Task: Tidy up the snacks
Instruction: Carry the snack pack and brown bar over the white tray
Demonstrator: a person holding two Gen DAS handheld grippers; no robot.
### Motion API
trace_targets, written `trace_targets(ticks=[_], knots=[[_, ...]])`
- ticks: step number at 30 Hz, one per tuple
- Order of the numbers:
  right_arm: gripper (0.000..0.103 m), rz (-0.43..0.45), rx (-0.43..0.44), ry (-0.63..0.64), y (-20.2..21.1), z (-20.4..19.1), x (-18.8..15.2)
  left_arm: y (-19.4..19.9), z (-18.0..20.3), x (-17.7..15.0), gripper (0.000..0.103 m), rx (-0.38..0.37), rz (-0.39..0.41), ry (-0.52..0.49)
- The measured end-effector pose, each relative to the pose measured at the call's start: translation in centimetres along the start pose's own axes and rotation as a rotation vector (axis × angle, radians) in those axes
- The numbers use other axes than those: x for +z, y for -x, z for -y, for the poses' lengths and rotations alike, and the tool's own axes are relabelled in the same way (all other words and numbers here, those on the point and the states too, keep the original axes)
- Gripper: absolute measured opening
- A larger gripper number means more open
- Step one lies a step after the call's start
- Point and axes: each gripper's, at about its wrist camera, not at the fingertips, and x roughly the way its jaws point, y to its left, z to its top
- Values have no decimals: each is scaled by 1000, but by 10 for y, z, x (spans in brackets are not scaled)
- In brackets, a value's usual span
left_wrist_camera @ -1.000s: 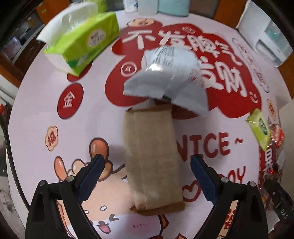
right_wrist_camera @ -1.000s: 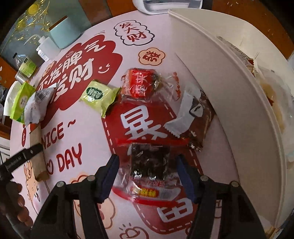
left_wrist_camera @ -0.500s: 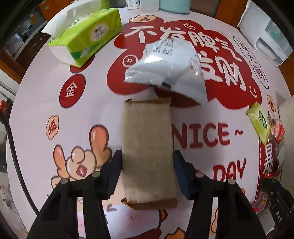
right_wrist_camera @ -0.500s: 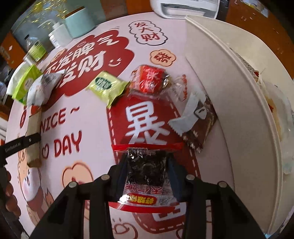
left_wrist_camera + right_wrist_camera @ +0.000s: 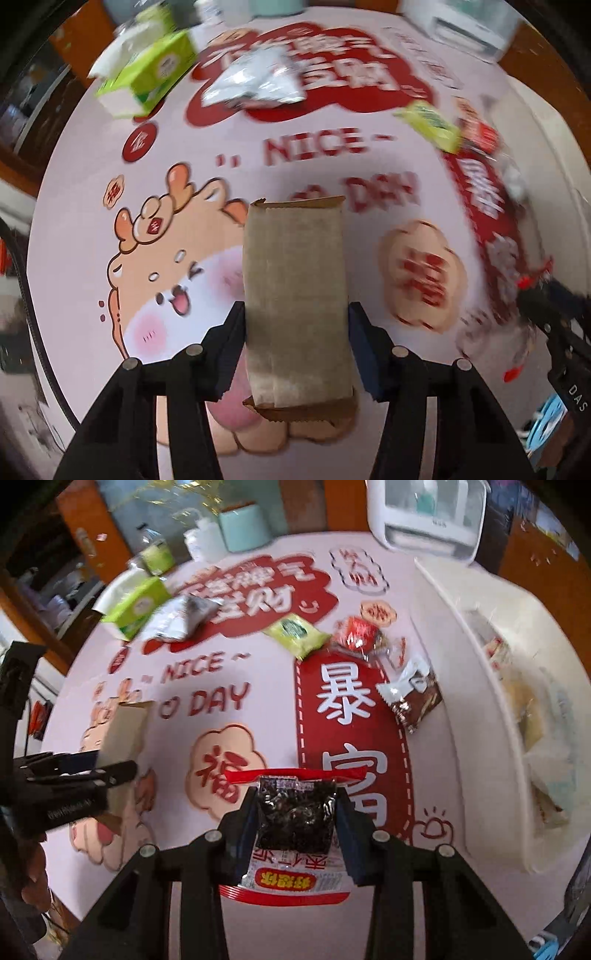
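left gripper (image 5: 295,343): I've got it pinching the brown paper packet (image 5: 295,295), pads pressed on both long sides, packet sticking out ahead of the fingers. Jaws just finished closing in on it, packet between them.
right gripper (image 5: 295,819): squeezed on the dark snack bag (image 5: 293,819) with the red top strip and red bottom label. Same deal, jaws were just closing with the bag in the middle.
where the packets are: both up in my grippers above the tablecloth (image 5: 221,738), not lying flat from what I can see.
still on the table: silver bag (image 5: 177,622) near the green tissue pack (image 5: 138,605), then the green sachet (image 5: 295,633), red wrapped candy (image 5: 356,633) and brown wrapper (image 5: 417,698) in a row closer to the bin.
white bin (image 5: 480,672): on the right side, already has some snacks in it, too blurry to tell which.
other view note: from the right camera I can see my left gripper and its packet at the left edge.
picture quality: left view is pretty smeared.
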Motion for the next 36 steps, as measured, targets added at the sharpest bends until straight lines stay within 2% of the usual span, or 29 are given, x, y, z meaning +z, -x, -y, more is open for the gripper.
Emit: trace_targets(ticks=[4, 7, 20, 28, 36], knots=[[40, 70, 6, 21, 33, 3, -2, 37, 34, -3, 53, -38, 64, -65], [40, 132, 2, 15, 62, 13, 0, 66, 53, 12, 53, -69, 126, -105], [40, 372, -71, -108, 162, 94, 18, 171, 142, 59, 53, -170, 353, -241], [40, 450, -130, -185, 188, 146, 29, 212, 202, 99, 53, -207, 471, -285], [40, 486, -206, -224, 200, 189, 52, 224, 256, 127, 53, -213, 530, -327]])
